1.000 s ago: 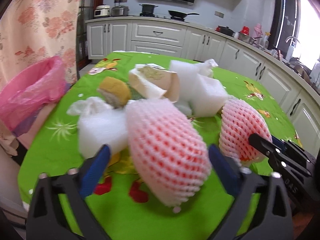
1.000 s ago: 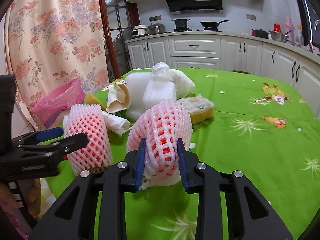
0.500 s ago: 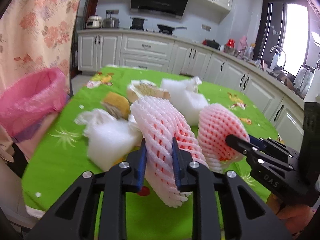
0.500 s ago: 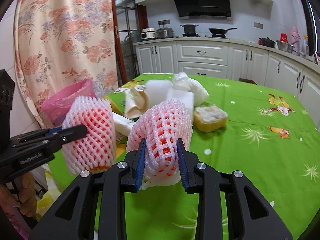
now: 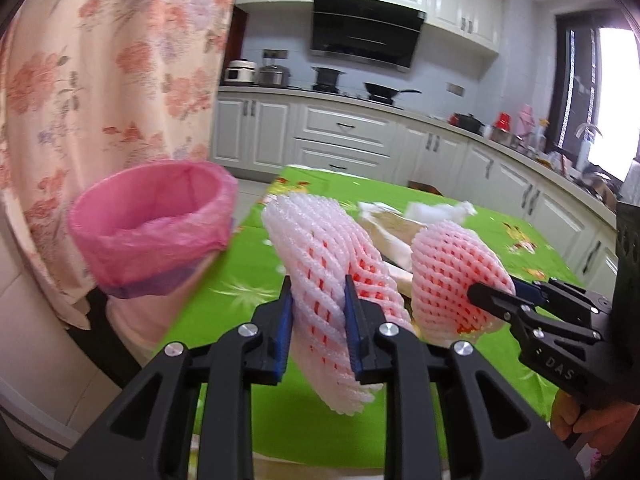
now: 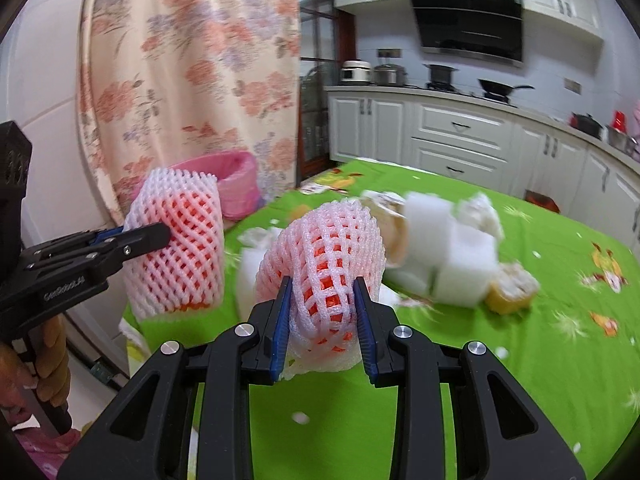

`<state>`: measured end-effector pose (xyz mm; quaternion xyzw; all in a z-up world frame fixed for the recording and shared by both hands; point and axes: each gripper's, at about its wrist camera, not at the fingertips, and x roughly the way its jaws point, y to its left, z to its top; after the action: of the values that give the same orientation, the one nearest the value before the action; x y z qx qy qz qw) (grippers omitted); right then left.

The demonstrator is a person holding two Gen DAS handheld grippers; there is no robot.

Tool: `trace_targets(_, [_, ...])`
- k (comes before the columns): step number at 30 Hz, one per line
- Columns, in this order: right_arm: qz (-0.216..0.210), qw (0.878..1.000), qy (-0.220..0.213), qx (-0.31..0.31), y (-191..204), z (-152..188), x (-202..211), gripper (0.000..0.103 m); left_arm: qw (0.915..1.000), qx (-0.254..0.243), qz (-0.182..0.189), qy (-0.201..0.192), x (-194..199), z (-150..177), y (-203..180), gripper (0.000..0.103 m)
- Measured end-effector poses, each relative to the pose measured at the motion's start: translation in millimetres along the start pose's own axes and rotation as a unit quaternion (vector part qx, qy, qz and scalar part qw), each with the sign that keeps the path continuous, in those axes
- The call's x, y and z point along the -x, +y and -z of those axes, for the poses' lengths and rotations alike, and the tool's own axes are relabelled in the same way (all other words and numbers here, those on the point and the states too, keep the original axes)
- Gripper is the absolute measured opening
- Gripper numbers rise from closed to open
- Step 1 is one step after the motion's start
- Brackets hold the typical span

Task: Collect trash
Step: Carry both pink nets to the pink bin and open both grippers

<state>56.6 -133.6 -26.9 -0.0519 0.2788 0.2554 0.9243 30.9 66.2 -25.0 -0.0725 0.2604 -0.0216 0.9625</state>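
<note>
Our left gripper point(image 5: 318, 312) squeezes one foam net point(image 5: 320, 264); our right gripper point(image 6: 322, 312) squeezes another foam net point(image 6: 324, 256), near the pink bin point(image 5: 152, 228).

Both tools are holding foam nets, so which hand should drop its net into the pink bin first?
Probably left. The left tool grips its foam net right beside the pink bin; the right tool sits farther from it.

Readable text was on the gripper bodies only. Left wrist view: right gripper point(image 5: 486, 294) had "DAS" embossed on its black side plate, lettering possibly cut off. Right wrist view: left gripper point(image 6: 158, 236) carried a small white print on its side, roughly "GenRobot.AI", blurred, not sure. Nothing else was legible, including the appliances on the counter.
</note>
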Motion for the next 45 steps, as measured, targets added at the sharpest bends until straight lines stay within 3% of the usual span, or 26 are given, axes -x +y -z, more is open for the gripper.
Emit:
trace_targets(11, [-0.058, 0.996, -0.013, 0.061, 63.5, -51.9, -39.7, 0.030, 0.9958, 0.006, -0.079, -0.044, 19.6, -29.0, 55.4, 0.024])
trace_targets(20, [-0.096, 0.993, -0.005, 0.063, 99.5, -107.7, -91.2, 0.030, 0.9871, 0.019, -0.155, -0.035, -1.1, -81.8, 134.1, 0.025])
trace_targets(31, [-0.093, 0.994, 0.024, 0.059, 134.9, -152.6, -158.5, 0.031, 0.9856, 0.052, -0.161, -0.005, -51.8, -111.0, 203.1, 0.029])
trace_targets(34, [-0.088, 0.994, 0.028, 0.065, 142.5, -154.5, -171.8, 0.033, 0.9841, 0.059, -0.168, -0.002, -58.0, -109.5, 209.6, 0.035])
trace_targets(35, [-0.089, 0.994, 0.027, 0.064, 144.1, -155.2, -176.0, 0.035, 0.9841, 0.062, -0.167, -0.001, -59.9, -108.7, 211.9, 0.042])
trace_targets(36, [-0.094, 0.993, 0.028, 0.060, 145.3, -155.1, -179.6, 0.041, 0.9843, 0.065, -0.164, 0.001, -61.8, -107.6, 214.6, 0.053])
trace_targets(38, [-0.096, 0.993, 0.031, 0.058, 147.4, -154.1, -184.2, 0.054, 0.9828, 0.070, -0.171, -0.001, -63.7, -106.0, 219.5, 0.065])
trace_targets(40, [-0.096, 0.993, 0.027, 0.059, 148.4, -150.6, -183.7, 0.063, 0.9818, 0.073, -0.175, -0.004, -62.1, -103.9, 223.1, 0.065])
trace_targets(45, [-0.100, 0.993, 0.026, 0.051, 140.5, -140.2, -176.9, 0.064, 0.9809, 0.072, -0.180, -0.010, -51.6, -95.4, 220.8, 0.072])
